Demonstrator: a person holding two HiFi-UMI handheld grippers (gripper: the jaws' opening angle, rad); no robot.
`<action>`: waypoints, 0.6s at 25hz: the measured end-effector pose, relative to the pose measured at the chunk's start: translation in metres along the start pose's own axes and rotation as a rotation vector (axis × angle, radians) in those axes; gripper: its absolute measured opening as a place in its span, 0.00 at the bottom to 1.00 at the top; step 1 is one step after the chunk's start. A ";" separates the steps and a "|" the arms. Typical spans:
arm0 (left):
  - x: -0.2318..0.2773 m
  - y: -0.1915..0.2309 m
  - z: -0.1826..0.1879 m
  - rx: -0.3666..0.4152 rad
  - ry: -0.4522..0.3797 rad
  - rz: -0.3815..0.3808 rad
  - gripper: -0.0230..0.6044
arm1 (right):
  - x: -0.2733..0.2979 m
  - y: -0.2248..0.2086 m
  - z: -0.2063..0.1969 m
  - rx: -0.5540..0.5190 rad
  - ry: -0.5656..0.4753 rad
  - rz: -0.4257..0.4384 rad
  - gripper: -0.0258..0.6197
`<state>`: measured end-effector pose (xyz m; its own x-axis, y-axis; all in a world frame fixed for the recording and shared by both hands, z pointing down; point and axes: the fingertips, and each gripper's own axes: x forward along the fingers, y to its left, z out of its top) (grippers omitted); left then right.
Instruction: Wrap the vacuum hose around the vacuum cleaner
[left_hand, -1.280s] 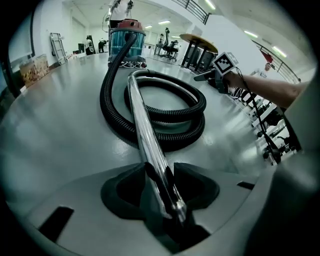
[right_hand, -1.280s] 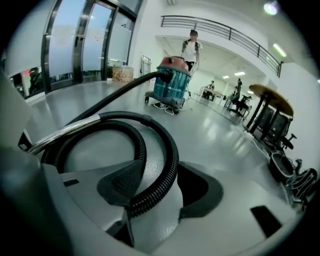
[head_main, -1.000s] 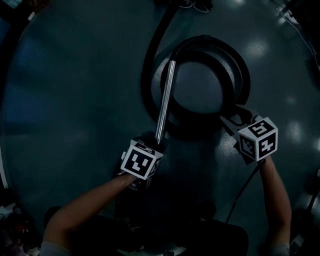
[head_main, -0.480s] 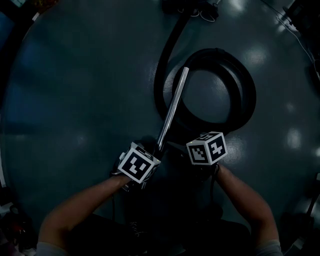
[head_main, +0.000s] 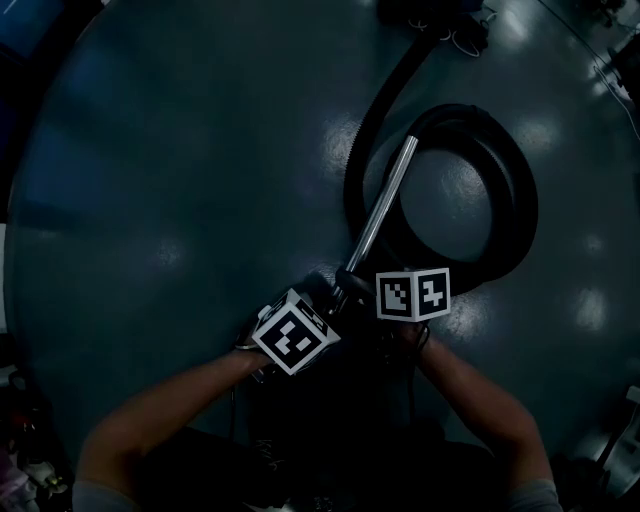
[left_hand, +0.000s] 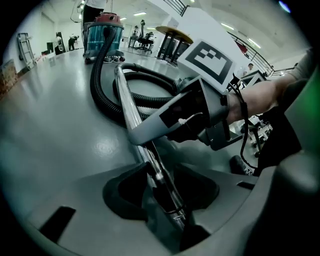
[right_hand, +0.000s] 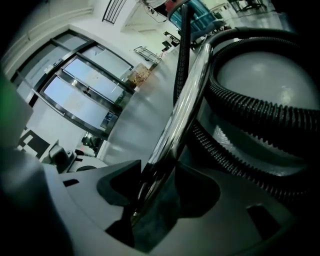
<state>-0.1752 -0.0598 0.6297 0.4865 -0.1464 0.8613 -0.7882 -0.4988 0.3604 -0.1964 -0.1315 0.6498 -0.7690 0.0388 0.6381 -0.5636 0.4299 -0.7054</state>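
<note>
A glossy grey floor fills the head view and carries pale reflections of ceiling lights. The gripper views show a bright, wide hall behind it, with tall windows on one side.

The left gripper has its jaws closed on a chrome tube, which runs straight up the middle of its notch. The right gripper sits just past it on the same tube. Its jaws stand a little wider around the metal, with a dark gap on one side, so they do not clamp it. In the head view the two marker cubes, left and right, sit close together just below the middle, at about 6 o'clock.

From there the tube slants away toward 1 o'clock, shiny and straight. Its far end meets the vacuum hose at the top of a coil. The hose is black and closely ribbed. It lies flat on the floor at about 2 o'clock in a round loop of roughly two turns, and the tube crosses the loop's left side.

One run of hose leaves the loop and curves up toward 12 to 1 o'clock, to the vacuum cleaner. This is a teal drum with a reddish top, standing well apart from the coil. The hose is not wound around it.
</note>
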 end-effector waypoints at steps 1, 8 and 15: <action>0.000 -0.003 0.000 0.013 0.004 -0.015 0.31 | -0.002 0.000 -0.002 -0.011 0.010 -0.006 0.37; -0.011 0.007 0.034 0.145 0.012 -0.022 0.31 | -0.037 -0.020 -0.020 -0.122 0.084 -0.063 0.37; 0.004 0.021 0.076 0.295 0.063 0.070 0.31 | -0.101 -0.058 -0.053 -0.314 0.246 -0.105 0.35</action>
<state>-0.1609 -0.1361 0.6136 0.4033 -0.1400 0.9043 -0.6706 -0.7176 0.1880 -0.0700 -0.1128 0.6421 -0.5960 0.1783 0.7830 -0.4861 0.6960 -0.5285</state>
